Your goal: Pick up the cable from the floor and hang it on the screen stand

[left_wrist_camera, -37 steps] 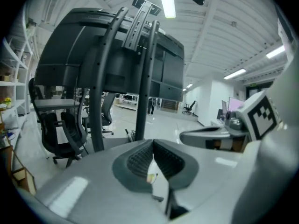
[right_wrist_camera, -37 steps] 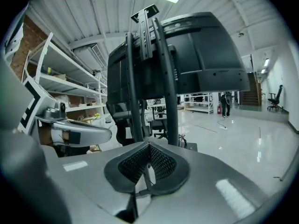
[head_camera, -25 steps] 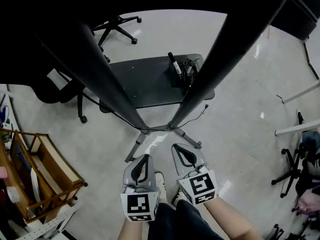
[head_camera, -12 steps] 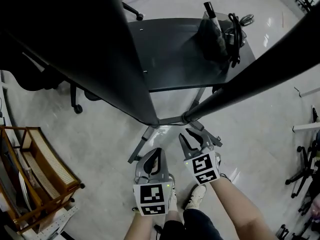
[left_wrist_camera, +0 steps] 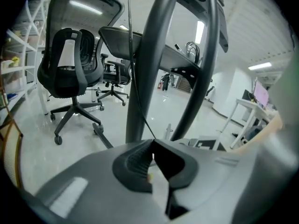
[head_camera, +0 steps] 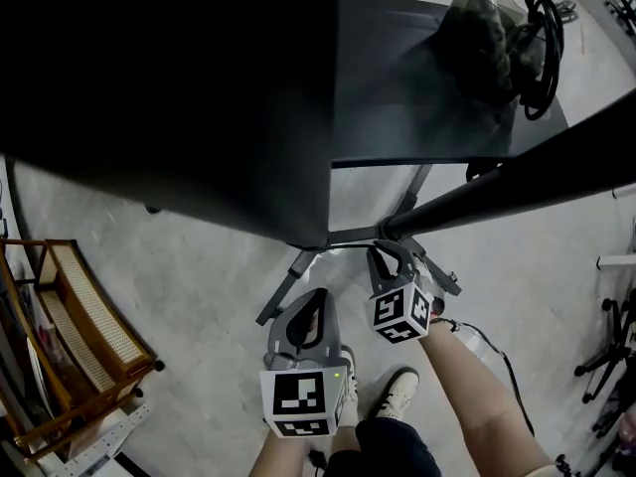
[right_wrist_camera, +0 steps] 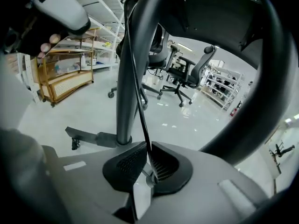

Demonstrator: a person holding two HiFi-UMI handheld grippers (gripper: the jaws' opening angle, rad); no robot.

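Observation:
The dark screen stand (head_camera: 497,192) fills the head view, its legs meeting at a floor joint. My right gripper (head_camera: 383,256) reaches that joint. In the right gripper view its jaws (right_wrist_camera: 148,148) are closing on a thin black cable (right_wrist_camera: 140,111) that lies between the pads and rises along the stand's pole (right_wrist_camera: 128,78). My left gripper (head_camera: 306,311) hangs lower left, shut, with nothing seen between its pads (left_wrist_camera: 153,146). The thin cable (left_wrist_camera: 138,92) climbs beyond its tip. A coiled cable (head_camera: 542,38) rests on the stand's shelf (head_camera: 397,97).
A wooden rack (head_camera: 79,336) stands at the left. A black cable (head_camera: 512,376) trails over the floor by my right forearm. Office chairs (left_wrist_camera: 70,69) stand behind the stand, more chairs (right_wrist_camera: 182,73) farther off. A chair base (head_camera: 611,356) is at the right edge.
The view has closed in on the stand. My right gripper has moved forward up to the stand's floor joint; the left gripper has stayed lower and behind it.

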